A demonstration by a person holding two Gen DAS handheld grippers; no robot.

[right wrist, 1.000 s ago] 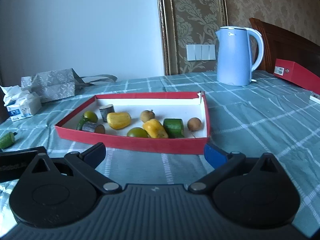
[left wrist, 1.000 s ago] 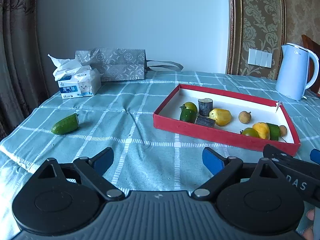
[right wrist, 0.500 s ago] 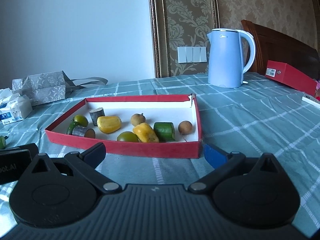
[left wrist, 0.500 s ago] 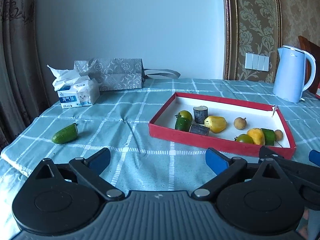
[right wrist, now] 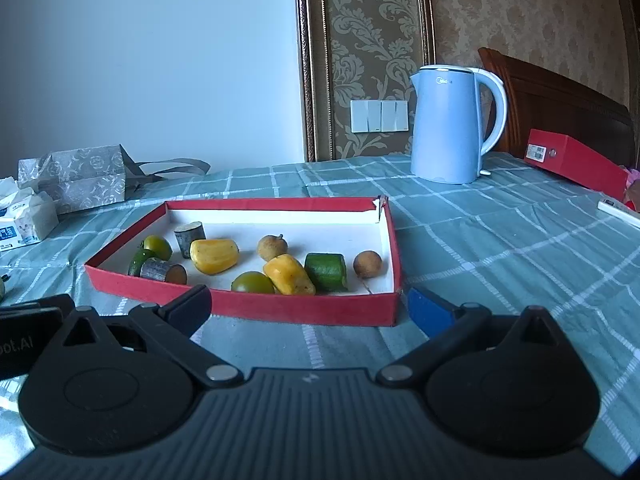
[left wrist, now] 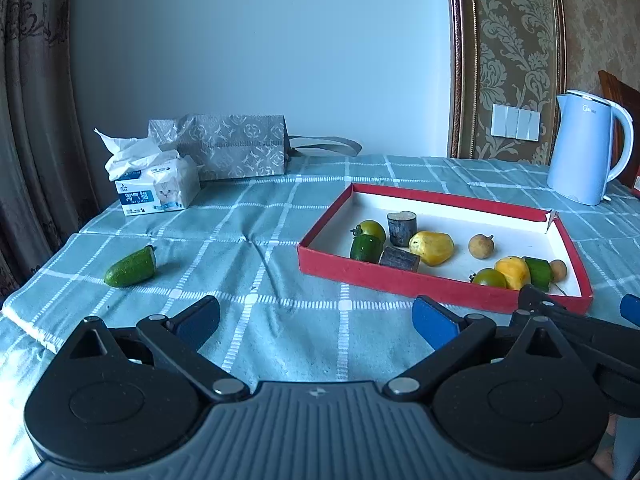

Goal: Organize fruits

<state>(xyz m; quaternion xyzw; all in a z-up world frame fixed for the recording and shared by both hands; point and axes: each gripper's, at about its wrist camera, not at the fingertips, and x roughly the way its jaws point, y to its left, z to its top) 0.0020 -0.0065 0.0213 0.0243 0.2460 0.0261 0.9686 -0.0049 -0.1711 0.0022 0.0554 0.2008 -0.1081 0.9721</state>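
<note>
A red tray (left wrist: 400, 278) (right wrist: 280, 308) with a white floor sits on the checked cloth. It holds several fruits: yellow pieces (left wrist: 431, 247) (right wrist: 214, 255), green tomatoes (left wrist: 372, 230) (right wrist: 252, 282), cucumber chunks (right wrist: 325, 271), brown longans (right wrist: 367, 264) and dark cane stubs (right wrist: 190, 235). One green cucumber piece (left wrist: 130, 268) lies alone on the cloth at the left. My left gripper (left wrist: 316, 318) is open and empty, above the cloth in front of the tray. My right gripper (right wrist: 308, 306) is open and empty, just before the tray's near wall.
A blue kettle (left wrist: 584, 148) (right wrist: 452, 124) stands at the back right. A tissue pack (left wrist: 154, 190) and a grey gift bag (left wrist: 236, 146) sit at the back left. A red box (right wrist: 576, 162) and a white remote (right wrist: 620, 212) lie at the far right.
Both grippers have drawn back and risen a little from the tray. Both stay open and empty. The fruits have not moved.
</note>
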